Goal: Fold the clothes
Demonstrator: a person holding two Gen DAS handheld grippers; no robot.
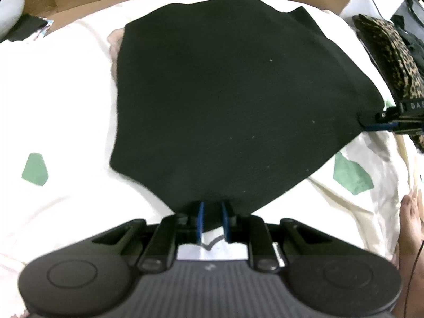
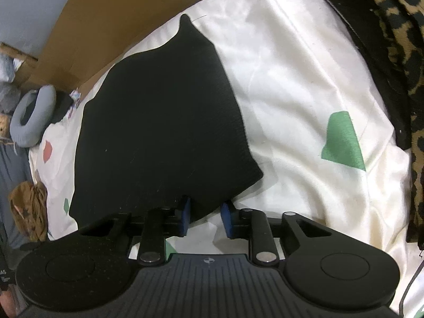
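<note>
Black garment: plain ribbed knit, speckled with lint, spread mostly flat on your white bed cover (green patches). Near hem lifted at two corners, one in each of your claws; far edge ends in a small peak.

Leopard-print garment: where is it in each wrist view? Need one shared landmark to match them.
Left wrist view: leopard-print garment at the far right edge, beyond the black garment's right corner.
Right wrist view: leopard-print garment fills the upper right corner and right edge.
Shared landmark: green patch on the white sheet, beside it.
</note>
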